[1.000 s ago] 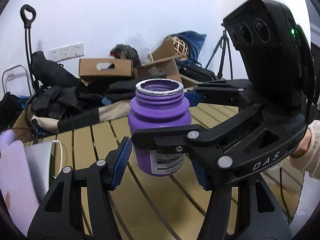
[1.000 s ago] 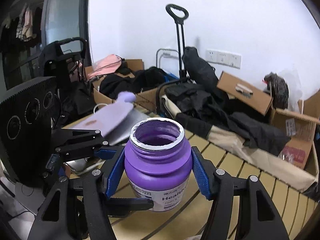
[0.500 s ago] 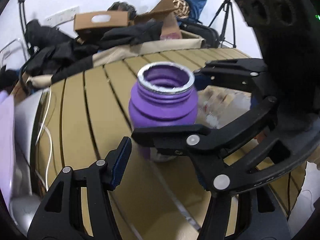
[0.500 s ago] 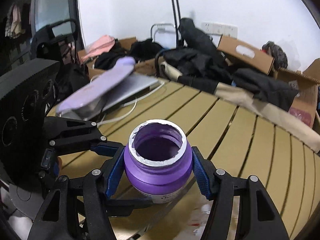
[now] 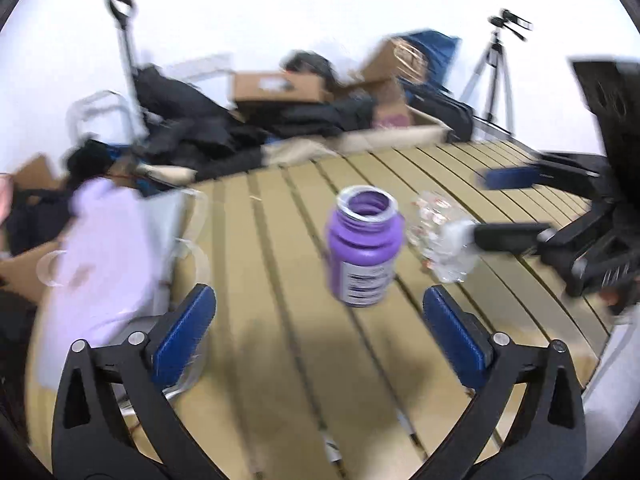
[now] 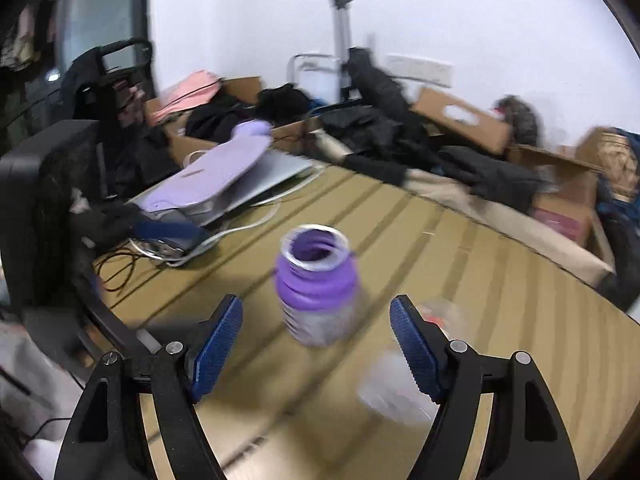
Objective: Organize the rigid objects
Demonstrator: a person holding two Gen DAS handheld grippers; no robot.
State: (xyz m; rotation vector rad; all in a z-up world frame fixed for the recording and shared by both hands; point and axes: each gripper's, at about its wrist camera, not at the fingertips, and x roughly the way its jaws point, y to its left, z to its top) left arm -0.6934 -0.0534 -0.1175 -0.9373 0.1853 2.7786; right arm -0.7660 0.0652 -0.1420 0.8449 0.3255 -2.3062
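Note:
An open purple bottle (image 5: pixel 363 249) with a white label stands upright on the slatted wooden table (image 5: pixel 280 352); it also shows in the right wrist view (image 6: pixel 318 284). My left gripper (image 5: pixel 318 334) is open and empty, a short way in front of the bottle. My right gripper (image 6: pixel 316 340) is open and empty, pulled back from the bottle, and it also shows at the right edge of the left wrist view (image 5: pixel 516 206). A crumpled clear wrapper (image 5: pixel 440 236) lies just right of the bottle.
A lilac flat object (image 6: pixel 212 172) rests on a grey laptop (image 6: pixel 276 176) with white cables at the table's left side. Cardboard boxes (image 6: pixel 460 120), dark clothes and a trolley handle (image 6: pixel 338 12) crowd the floor behind. A tripod (image 5: pixel 496 64) stands at the back right.
My right gripper set the purple bottle on the table, opened and drew back. My left gripper also drew back. Both views are blurred by motion.

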